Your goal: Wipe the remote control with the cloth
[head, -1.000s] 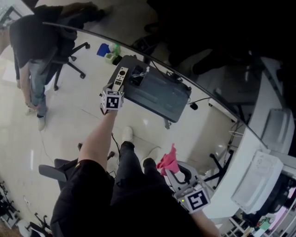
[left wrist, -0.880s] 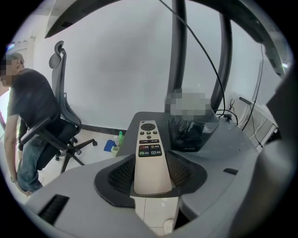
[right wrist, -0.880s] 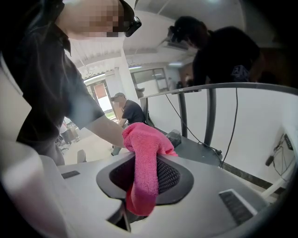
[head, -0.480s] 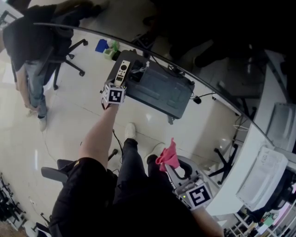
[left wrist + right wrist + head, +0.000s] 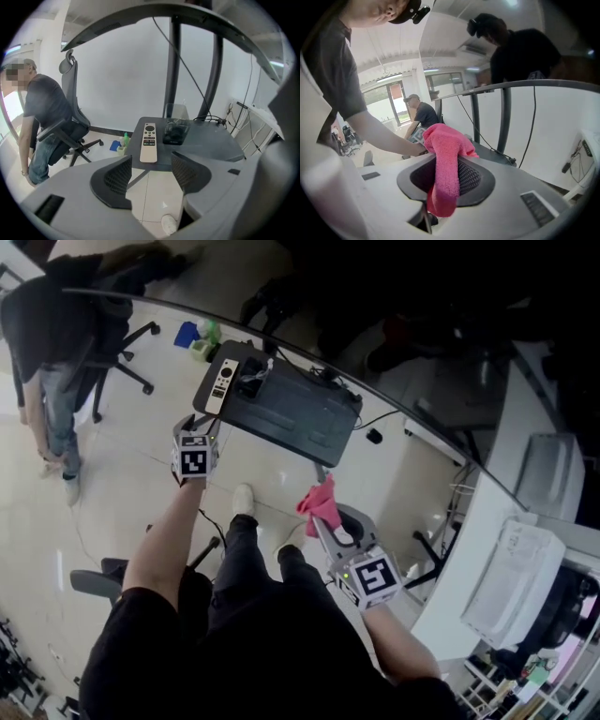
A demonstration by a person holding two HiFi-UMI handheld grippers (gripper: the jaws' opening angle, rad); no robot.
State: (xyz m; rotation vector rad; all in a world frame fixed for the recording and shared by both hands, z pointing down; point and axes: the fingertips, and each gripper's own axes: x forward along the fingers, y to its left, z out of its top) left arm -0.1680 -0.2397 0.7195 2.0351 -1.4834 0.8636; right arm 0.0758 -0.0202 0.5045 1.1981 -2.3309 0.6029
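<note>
Lying flat at the left end of the small dark table, the remote is straight ahead of the left gripper. In the left gripper view its long axis runs almost directly away between the two jaws, with the round button at the far end and the plain end toward the table's near edge. Whether that near end overhangs the edge is hard to tell from here. The left gripper's jaws are opening and stand wide, with nothing between them. They are short of the remote and not touching it.

The right gripper is clamped on the pink cloth, which bunches above the jaws and hangs down through them. In the head view it sits back near the person's body, to the right and well apart from the remote, so the left gripper is clearly the nearer one.

Because the remote's length lines up with the left jaws, they would most likely close across its narrow width at the near end. The cloth would then have to come forward and leftward across the table, probably wiping along the remote's length.
</note>
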